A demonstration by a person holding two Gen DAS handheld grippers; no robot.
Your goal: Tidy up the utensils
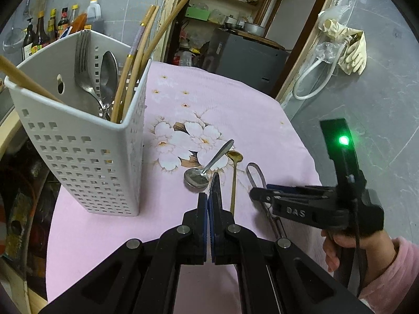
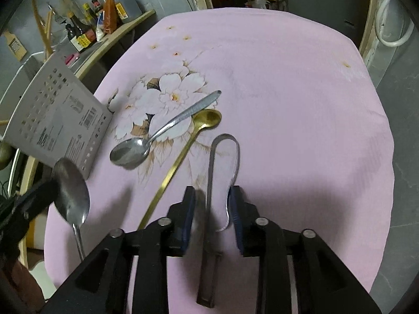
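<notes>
A white perforated utensil holder (image 1: 86,136) stands at the table's left; it also shows in the right wrist view (image 2: 57,115). It holds a fork (image 1: 82,60), a spoon (image 1: 108,73) and several chopsticks (image 1: 138,60). A silver spoon (image 2: 159,130), a gold spoon (image 2: 183,146) and metal tongs (image 2: 222,162) lie on the pink cloth. My left gripper (image 1: 213,180) is shut on a large steel spoon (image 2: 72,188), seen edge-on in its own view. My right gripper (image 2: 212,196) is open, its fingers either side of the tongs.
The table wears a pink floral cloth (image 2: 288,91). Sauce bottles (image 2: 104,18) stand on a shelf at the back left. A dark cabinet (image 1: 246,55) stands behind the table. A grey floor (image 1: 379,104) lies to the right.
</notes>
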